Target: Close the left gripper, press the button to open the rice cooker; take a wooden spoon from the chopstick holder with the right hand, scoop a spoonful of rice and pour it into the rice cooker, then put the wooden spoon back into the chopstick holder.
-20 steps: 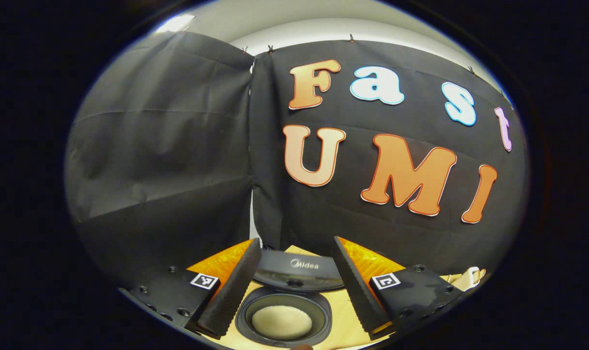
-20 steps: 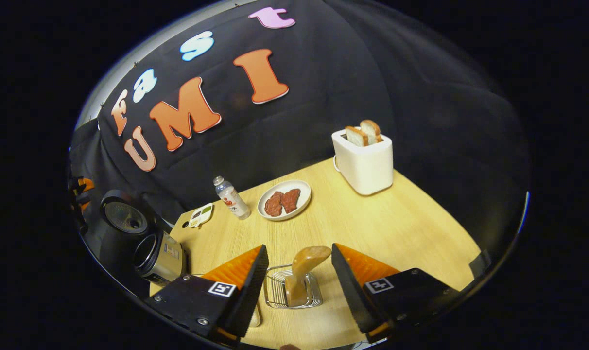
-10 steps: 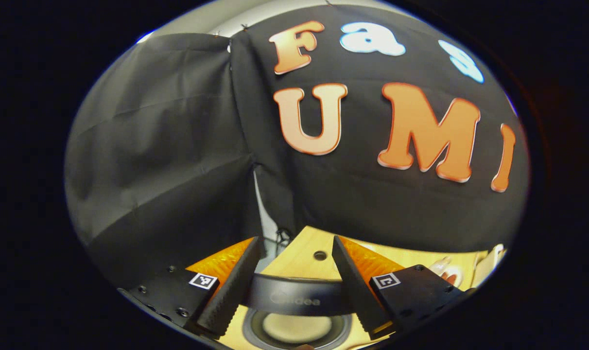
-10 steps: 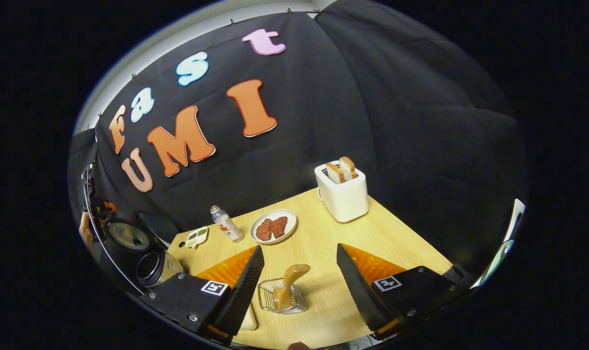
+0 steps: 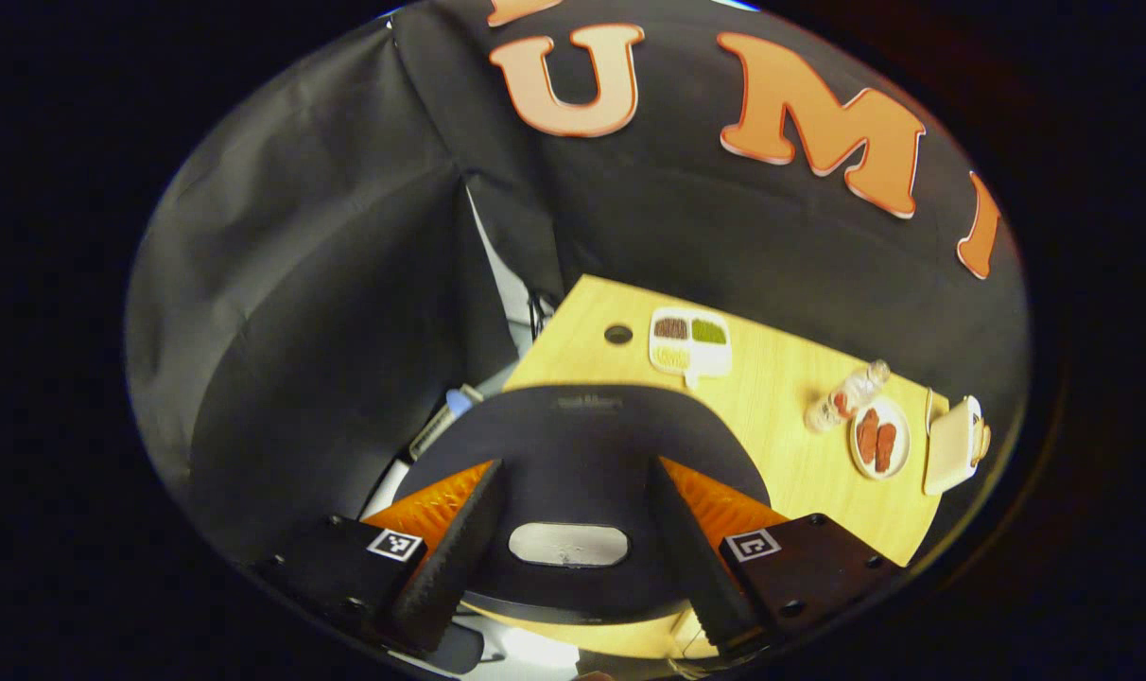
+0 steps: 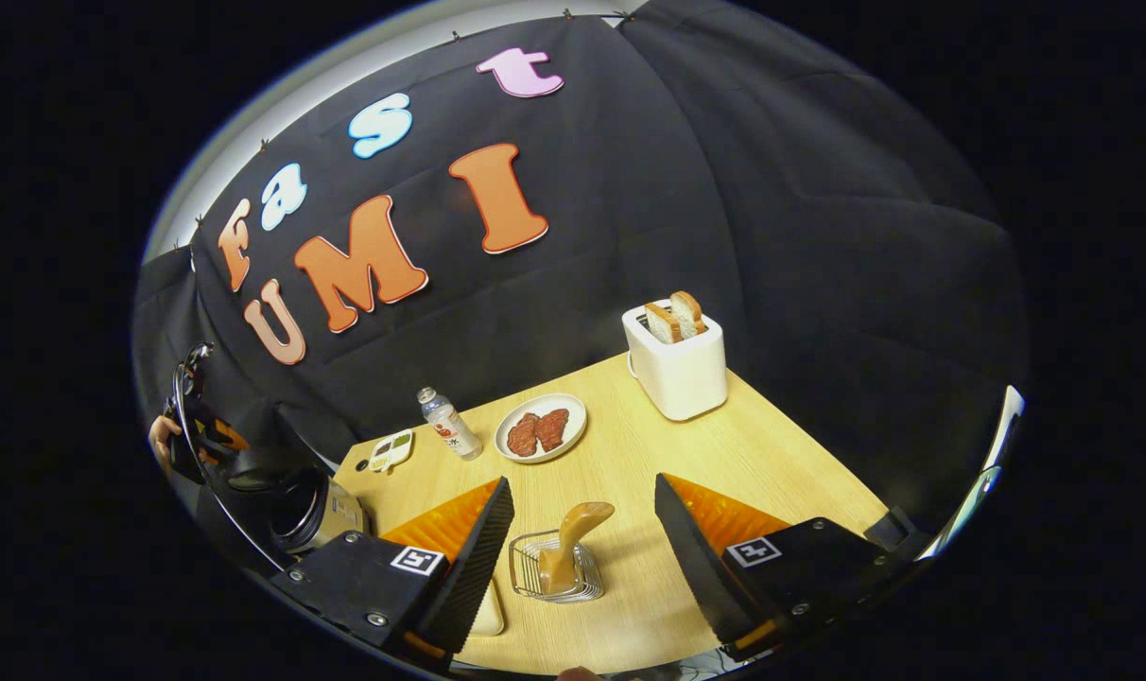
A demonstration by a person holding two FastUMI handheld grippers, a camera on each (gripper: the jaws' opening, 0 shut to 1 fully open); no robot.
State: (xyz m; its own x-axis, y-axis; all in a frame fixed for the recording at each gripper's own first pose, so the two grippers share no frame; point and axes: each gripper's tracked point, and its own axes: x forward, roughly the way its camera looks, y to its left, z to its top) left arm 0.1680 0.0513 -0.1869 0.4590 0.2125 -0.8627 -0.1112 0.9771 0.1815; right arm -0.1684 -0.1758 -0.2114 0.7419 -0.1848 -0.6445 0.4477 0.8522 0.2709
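In the left gripper view I look down on the dark lid (image 5: 582,430) of the rice cooker, which has a silvery oval plate (image 5: 568,546) near its front. My left gripper (image 5: 573,465) is open, its fingers spread over the lid, and the pot is hidden beneath. In the right gripper view the rice cooker (image 6: 313,506) stands at the far left with a hand (image 6: 160,437) beside it. My right gripper (image 6: 582,482) hangs open above the wire chopstick holder (image 6: 533,579), where the wooden spoon (image 6: 573,532) stands.
On the wooden table (image 6: 772,454) stand a white toaster (image 6: 677,364) with two slices of bread, a plate of meat (image 6: 540,427), a small bottle (image 6: 450,424) and a divided snack tray (image 6: 390,451). A pale dish (image 6: 488,617) peeks from behind my right gripper's left finger.
The rice cooker lid has swung from upright down over the pot, hiding the rice inside. My left gripper now looks down at the lid's top. The right gripper has barely moved.
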